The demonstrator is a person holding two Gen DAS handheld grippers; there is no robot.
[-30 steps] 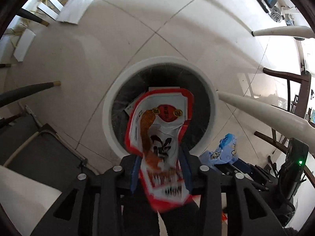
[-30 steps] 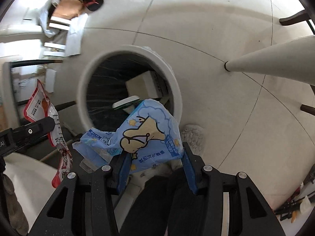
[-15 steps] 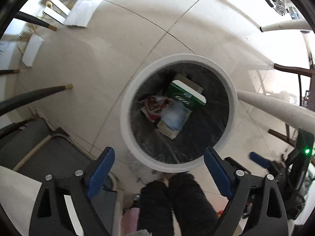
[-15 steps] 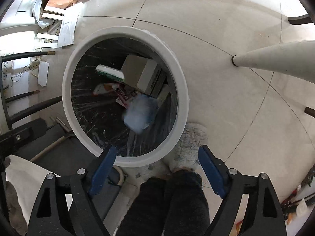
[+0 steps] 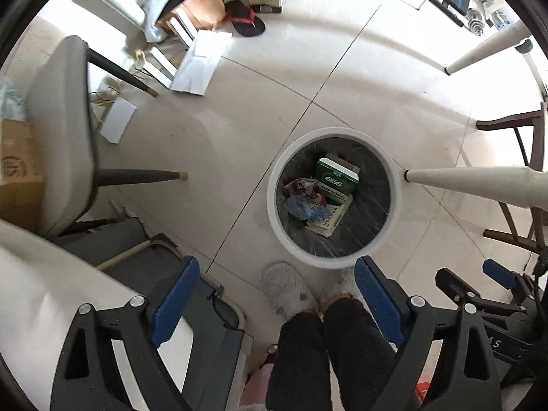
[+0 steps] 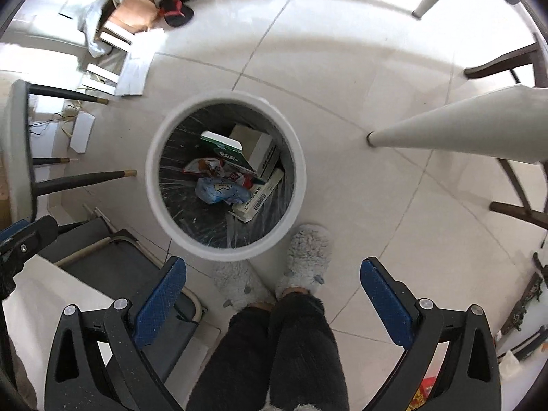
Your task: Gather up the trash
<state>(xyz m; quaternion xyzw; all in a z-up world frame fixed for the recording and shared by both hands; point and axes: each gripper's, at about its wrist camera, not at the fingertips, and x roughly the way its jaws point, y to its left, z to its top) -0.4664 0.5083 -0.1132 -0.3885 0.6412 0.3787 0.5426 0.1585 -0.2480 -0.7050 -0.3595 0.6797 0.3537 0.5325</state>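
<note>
Trash bin (image 6: 224, 245) stands between chair leg (image 6: 85, 179) and slippers (image 6: 306, 253).

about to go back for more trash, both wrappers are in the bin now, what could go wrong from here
1. The slippered feet stand right against the white bin; a step could knock it over and spill the blue wrapper and red wrapper.
2. Both tongs, left and right, hang open near a white table leg and the grey chair; a swing could clip them.
3. Papers and cords on the floor look like a trip hazard.
</note>
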